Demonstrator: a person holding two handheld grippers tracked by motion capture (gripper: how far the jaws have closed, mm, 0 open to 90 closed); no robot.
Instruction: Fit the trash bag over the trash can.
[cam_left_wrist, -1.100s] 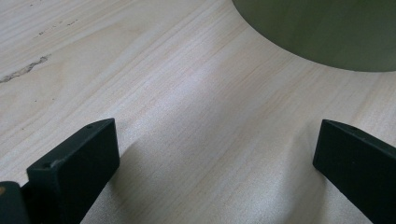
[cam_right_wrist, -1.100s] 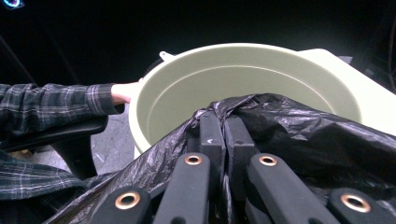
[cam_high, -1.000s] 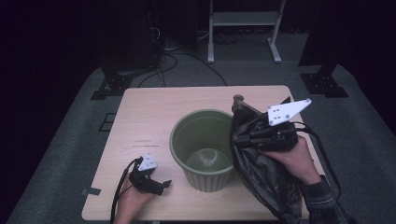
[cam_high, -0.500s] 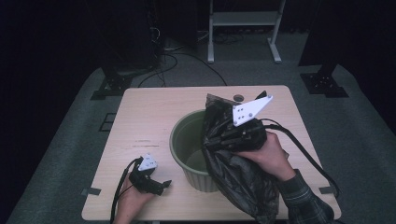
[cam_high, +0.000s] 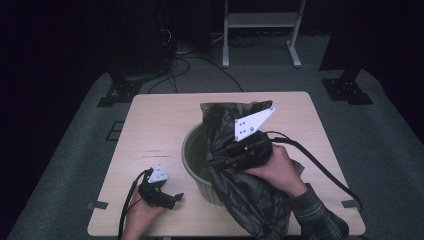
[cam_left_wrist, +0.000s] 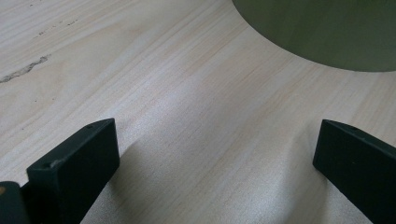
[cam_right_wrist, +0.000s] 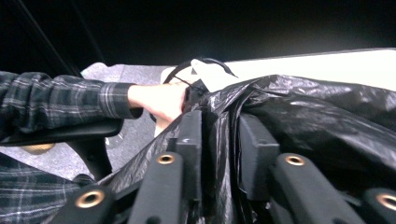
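Note:
A green round bin (cam_high: 196, 150) stands mid-table. A crumpled black plastic bag (cam_high: 250, 200) drapes over its right rim and down to the table's front edge. My right gripper (cam_high: 216, 159) lies level over the bin's right side and points left. In the right gripper view its jaws (cam_right_wrist: 219, 135) have just been opening, and a fold of the bag (cam_right_wrist: 317, 121) hangs loose in the gap between them. My left gripper (cam_high: 176, 198) rests on the table (cam_high: 150, 125) left of the bin. Its jaws (cam_left_wrist: 215, 154) are open over bare wood, with the bin wall (cam_left_wrist: 327, 32) ahead.
The wooden table sits on a grey floor mat, with a white stand (cam_high: 260, 30) and cables behind it. The right gripper's thick cable (cam_high: 320, 170) trails across the right of the table. In the right gripper view the person's left hand (cam_right_wrist: 159, 100) lies beyond the bag.
My right hand has carried the bag leftward from the table's right side, so it now lies over the bin's right rim. The left hand has stayed put.

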